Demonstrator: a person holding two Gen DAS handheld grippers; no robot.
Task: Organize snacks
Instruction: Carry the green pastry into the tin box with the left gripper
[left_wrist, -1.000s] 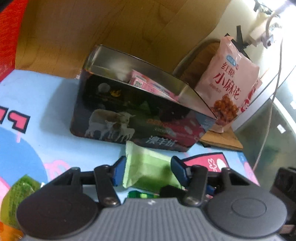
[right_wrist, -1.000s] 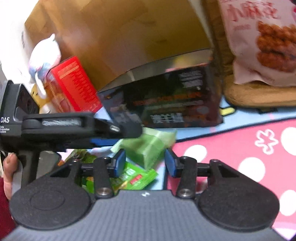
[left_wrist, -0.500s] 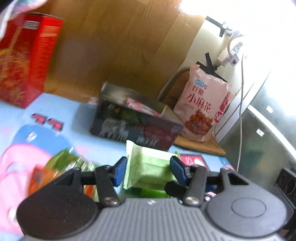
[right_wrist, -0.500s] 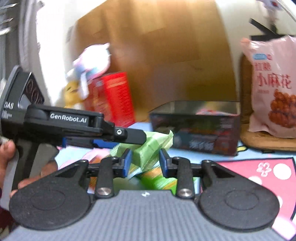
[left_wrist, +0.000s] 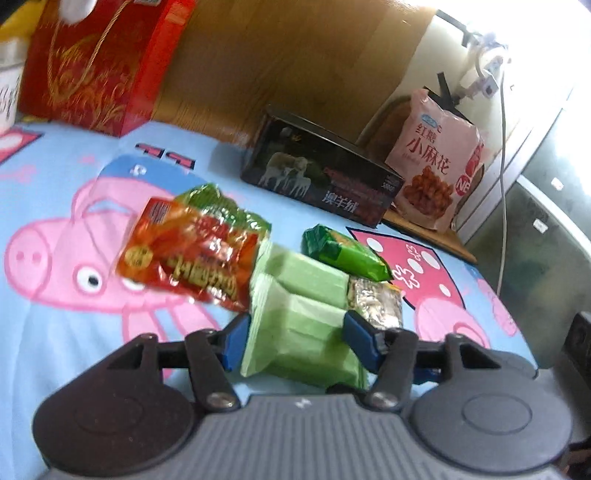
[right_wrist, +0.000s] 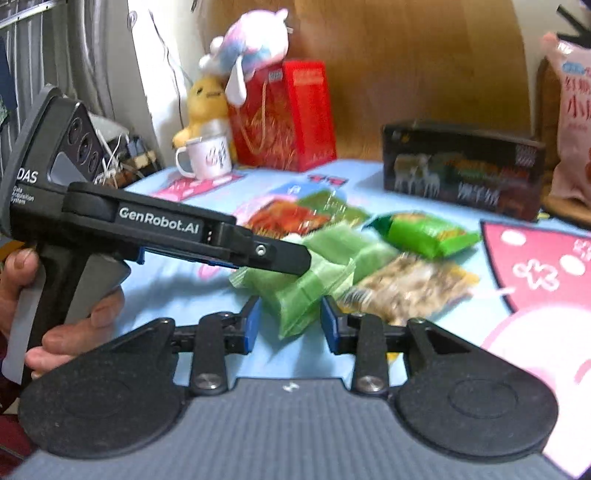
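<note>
My left gripper is shut on a pale green snack packet, held low over the cartoon-print cloth. The same packet shows in the right wrist view, with the left gripper's body above it. My right gripper is open, its blue fingers on either side of that packet's end without touching it. On the cloth lie a second pale green packet, a red-orange packet, a bright green packet and a nut bar. The dark tin box stands behind them.
A pink snack bag leans beside the tin. A red gift box stands at the back left, with a white mug and plush toys near it. A wooden panel lies behind.
Both grippers have pulled back from the tin, which now looks far smaller. The left still holds the green packet. The right gripper has opened wider.
</note>
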